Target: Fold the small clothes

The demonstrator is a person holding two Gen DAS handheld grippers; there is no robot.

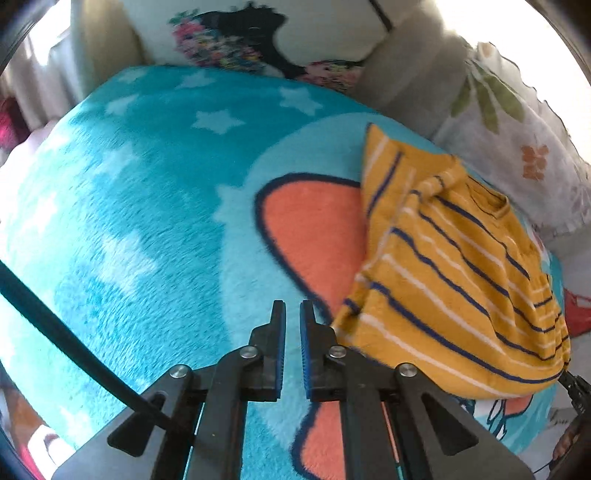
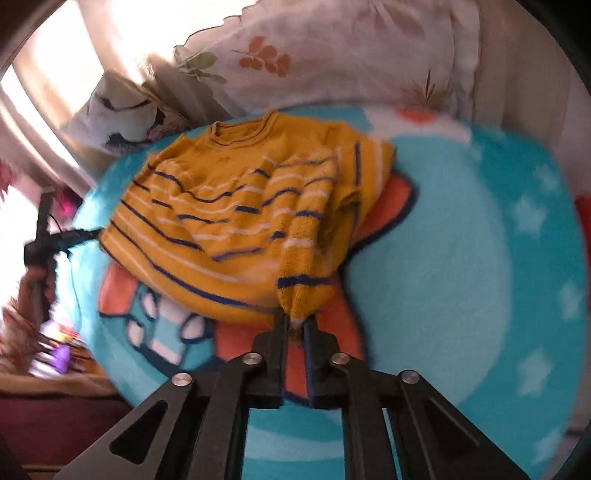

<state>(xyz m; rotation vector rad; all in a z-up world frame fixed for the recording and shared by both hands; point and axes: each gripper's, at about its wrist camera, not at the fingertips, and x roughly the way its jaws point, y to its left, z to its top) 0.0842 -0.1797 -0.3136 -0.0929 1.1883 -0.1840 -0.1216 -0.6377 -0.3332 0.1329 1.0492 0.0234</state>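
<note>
A small mustard-yellow sweater with navy and white stripes is held lifted over a turquoise cartoon blanket. In the right wrist view the sweater hangs spread, neck at the far side. My right gripper is shut on the sweater's sleeve cuff. My left gripper has its jaws nearly closed with nothing visible between them in its own view; the sweater's hem corner lies just right of it. In the right wrist view a gripper at the far left touches the sweater's lower corner.
Floral pillows and a white cushion line the far edge of the blanket. A black cable crosses the lower left of the left wrist view. A purple object lies at the left edge.
</note>
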